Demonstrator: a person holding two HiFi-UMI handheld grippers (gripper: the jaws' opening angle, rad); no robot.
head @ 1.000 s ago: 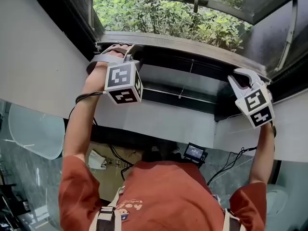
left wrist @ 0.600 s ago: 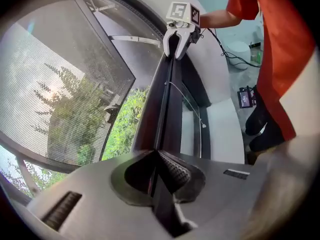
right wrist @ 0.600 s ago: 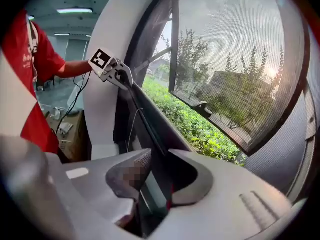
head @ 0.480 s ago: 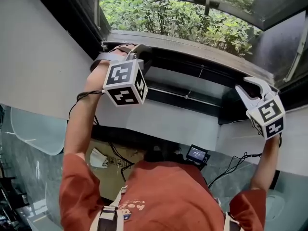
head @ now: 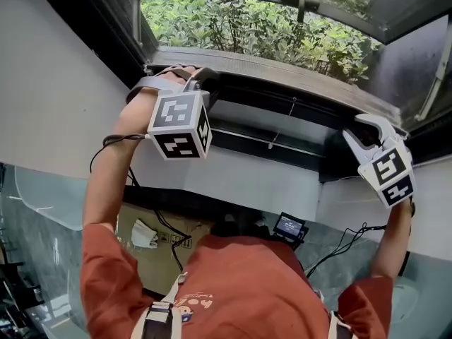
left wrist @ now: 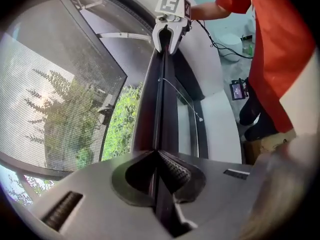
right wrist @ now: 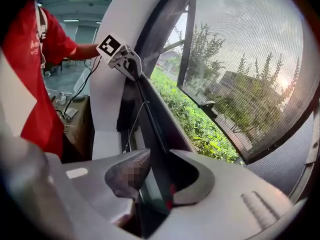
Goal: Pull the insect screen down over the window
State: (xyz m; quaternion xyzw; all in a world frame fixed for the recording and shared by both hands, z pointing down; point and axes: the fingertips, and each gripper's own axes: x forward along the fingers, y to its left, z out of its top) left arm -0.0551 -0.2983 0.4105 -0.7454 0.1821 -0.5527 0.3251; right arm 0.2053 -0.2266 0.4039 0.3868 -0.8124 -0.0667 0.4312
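Two tongs sat on the insect-screen pull bar (head: 282,90), one near each end. We held the left tongs (head: 200,76) clenched on the bar: in the left gripper view the ribbed pads (left wrist: 176,168) met on its thin dark edge with no gap between them. The right tongs (head: 354,126) were opening. In the right gripper view the bar passed between the jaws, but a gap showed between it and one pad, so we recorded that end as released. The bar ran straight from one tongs to the other along the room-side edge of the grey window ledge (head: 268,66), near the white wall (head: 233,175). A thin pull cord (left wrist: 182,96) hung from the bar between the two tongs. Beyond the bar we saw green shrubs (head: 247,27) and a meshed panel (left wrist: 55,94) in a dark frame, tilted away from the bar. We could not tell how much of the opening the screen mesh covered.
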